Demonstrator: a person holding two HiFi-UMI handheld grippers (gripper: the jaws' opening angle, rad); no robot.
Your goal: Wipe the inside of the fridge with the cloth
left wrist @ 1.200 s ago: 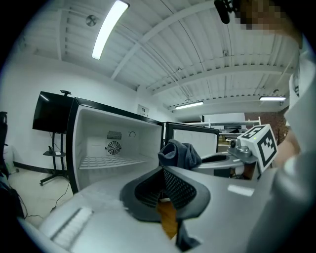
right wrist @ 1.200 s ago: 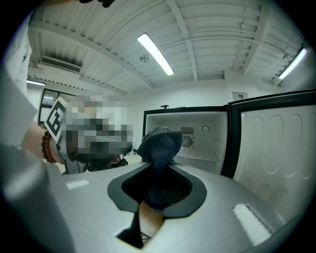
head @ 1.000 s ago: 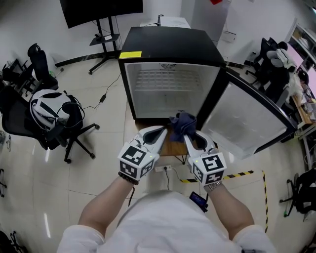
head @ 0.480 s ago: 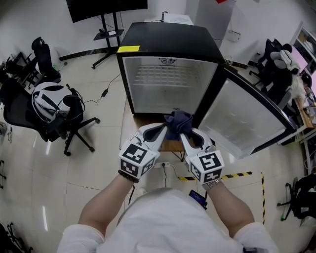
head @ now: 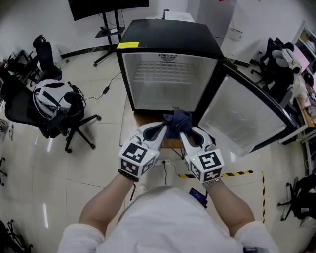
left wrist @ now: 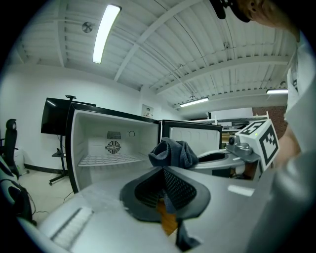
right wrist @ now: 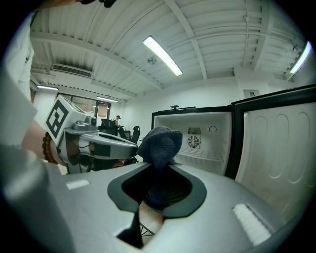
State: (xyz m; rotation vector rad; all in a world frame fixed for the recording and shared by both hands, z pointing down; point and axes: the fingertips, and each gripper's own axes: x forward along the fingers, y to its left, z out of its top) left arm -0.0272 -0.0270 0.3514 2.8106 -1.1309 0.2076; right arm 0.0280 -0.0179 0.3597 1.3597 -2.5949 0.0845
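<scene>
Both near level, left gripper beside right gripper (clamping cloth).

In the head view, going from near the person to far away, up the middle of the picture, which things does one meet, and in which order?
white shirt → cloth → fridge → dark screen on its stand
</scene>
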